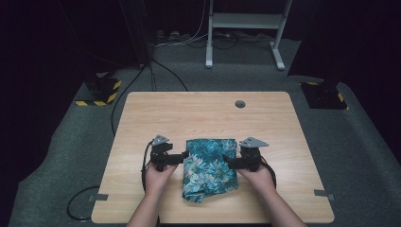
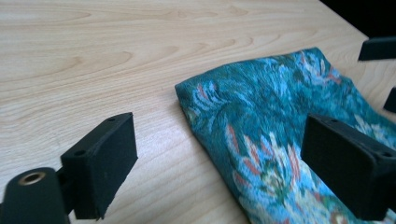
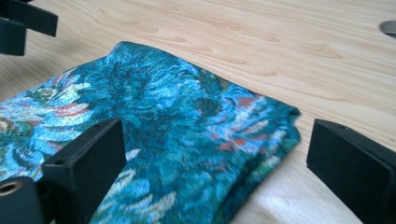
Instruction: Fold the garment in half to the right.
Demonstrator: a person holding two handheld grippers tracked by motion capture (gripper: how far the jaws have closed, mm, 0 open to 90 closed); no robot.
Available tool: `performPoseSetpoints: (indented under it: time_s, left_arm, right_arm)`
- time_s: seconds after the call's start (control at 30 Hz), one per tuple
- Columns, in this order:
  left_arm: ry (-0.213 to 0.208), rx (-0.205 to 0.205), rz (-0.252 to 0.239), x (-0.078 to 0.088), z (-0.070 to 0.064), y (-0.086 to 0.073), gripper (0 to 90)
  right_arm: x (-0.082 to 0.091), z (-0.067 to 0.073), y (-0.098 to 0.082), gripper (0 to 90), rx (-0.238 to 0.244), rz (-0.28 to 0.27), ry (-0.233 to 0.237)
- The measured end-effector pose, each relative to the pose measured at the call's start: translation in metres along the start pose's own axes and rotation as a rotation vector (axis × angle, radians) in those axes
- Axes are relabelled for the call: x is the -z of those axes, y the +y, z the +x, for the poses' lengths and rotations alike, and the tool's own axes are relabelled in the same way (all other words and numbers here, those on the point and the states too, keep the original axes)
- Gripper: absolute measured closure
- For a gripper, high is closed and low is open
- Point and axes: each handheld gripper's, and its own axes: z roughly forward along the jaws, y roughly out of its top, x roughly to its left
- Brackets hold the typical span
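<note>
A folded cloth (image 1: 209,166) of deep teal, printed with pale blue and cream flowers flecked with coral red, lies on a light wood-grain table (image 1: 198,111). Either side of the cloth sit matte black grippers, left (image 1: 182,158) and right (image 1: 228,162), each topped by a grey plate.

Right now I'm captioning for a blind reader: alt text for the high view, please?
A folded teal floral cloth lies on a wooden table, with the left claw and right claw open at either side of it.
</note>
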Motion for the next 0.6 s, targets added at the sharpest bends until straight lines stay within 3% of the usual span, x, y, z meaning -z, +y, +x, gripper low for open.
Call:
performPoseSetpoints:
  time_s: [0.27,0.6]
  left_arm:
    - [-0.012,-0.006,-0.002,0.016,0.002,-0.008,10.7]
    - [0.033,-0.050,-0.003,0.037,0.003,-0.024,10.2]
  right_arm:
    - [0.022,-0.003,-0.011,1.8,0.003,-0.029,-0.018]
    - [0.046,-0.008,-0.031,1.6,0.001,-0.020,-0.043]
